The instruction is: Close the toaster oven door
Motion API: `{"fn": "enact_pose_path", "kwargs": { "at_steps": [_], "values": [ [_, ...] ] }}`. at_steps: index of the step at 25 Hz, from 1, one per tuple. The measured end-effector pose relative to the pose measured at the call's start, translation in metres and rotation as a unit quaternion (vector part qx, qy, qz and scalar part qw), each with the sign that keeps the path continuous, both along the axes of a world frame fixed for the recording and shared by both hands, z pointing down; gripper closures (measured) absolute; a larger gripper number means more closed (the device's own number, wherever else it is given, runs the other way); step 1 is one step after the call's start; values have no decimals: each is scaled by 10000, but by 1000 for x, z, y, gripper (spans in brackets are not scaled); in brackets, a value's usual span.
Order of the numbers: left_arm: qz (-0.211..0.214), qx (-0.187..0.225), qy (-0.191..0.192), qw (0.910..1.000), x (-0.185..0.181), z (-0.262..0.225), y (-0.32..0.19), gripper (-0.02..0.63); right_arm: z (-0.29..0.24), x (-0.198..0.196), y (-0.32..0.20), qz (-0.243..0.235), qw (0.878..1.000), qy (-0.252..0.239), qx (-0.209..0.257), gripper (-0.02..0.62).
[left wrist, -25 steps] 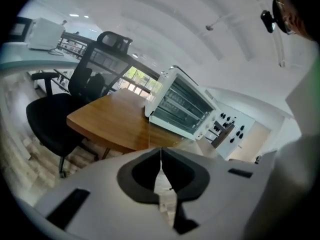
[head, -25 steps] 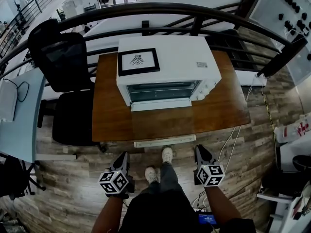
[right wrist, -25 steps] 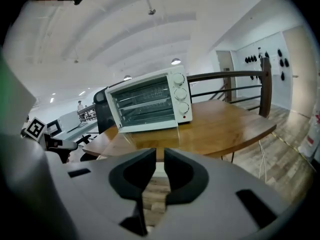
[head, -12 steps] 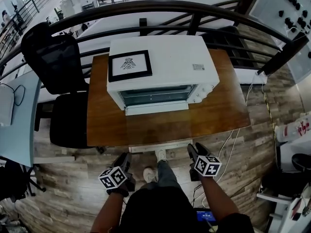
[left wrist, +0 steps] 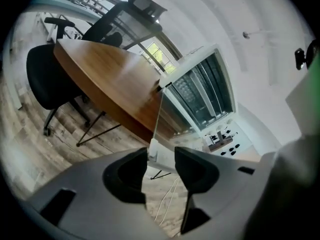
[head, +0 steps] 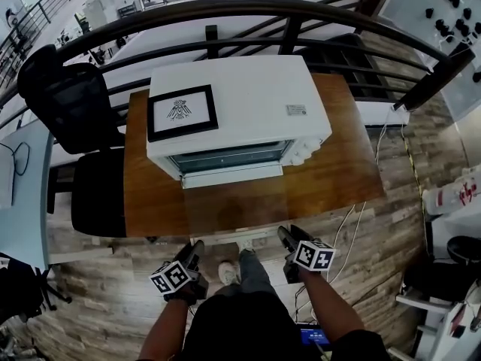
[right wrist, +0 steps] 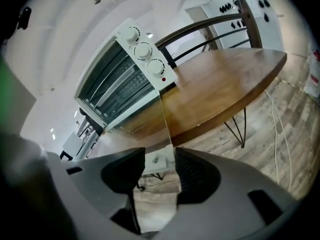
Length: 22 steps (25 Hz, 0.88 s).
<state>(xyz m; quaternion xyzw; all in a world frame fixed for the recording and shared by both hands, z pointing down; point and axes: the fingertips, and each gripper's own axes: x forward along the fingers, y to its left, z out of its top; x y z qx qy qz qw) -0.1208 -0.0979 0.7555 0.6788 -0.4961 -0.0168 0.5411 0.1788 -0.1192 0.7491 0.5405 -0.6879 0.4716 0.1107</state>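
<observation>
Over the last second you have stepped in. The oven (head: 233, 96) has slid from the upper middle of the head view toward its centre left, and both grippers have come up from the lower middle to the near edge of the table (head: 338, 164). The left gripper (head: 193, 250), nearly shut a second ago, is spreading its jaws, with nothing pressed between them. The right gripper (head: 286, 236) has parted its jaws as well and stands open and empty. The door (head: 233, 209) hasn't moved. It is folded right down, a clear pane lying flat over the wood from the oven's front toward you. Its white handle (head: 234, 237) sits at the table's near edge, lower middle of the frame, between your two grippers. In each gripper view the pane's edge runs down the centre and a white end of the handle shows in the gap between the jaws, seemingly past the tips rather than in them. I read this as the approach, with the closing itself not yet begun. You're squared up to the door with both tools ready, and what's left looks like getting under or onto the handle and swinging the pane up until it meets the oven's front. Thin glass will be hard to judge by eye, so aim for the white bar.
</observation>
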Motion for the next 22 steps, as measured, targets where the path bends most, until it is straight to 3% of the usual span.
{"fn": "enact_pose_path", "kwargs": {
  "at_steps": [5, 10, 22],
  "values": [
    [110, 1, 89, 9999, 2, -6, -2, 436, -11, 3, 3, 215, 9998, -40, 39, 434],
    [154, 208, 330, 9991, 1, -24, -5, 434, -34, 4, 6, 119, 9996, -98, 225, 449],
    [-51, 850, 1028, 9911, 1, -103, -35, 474, -112, 4, -8, 416, 9907, -446, 1215, 466]
  ]
}}
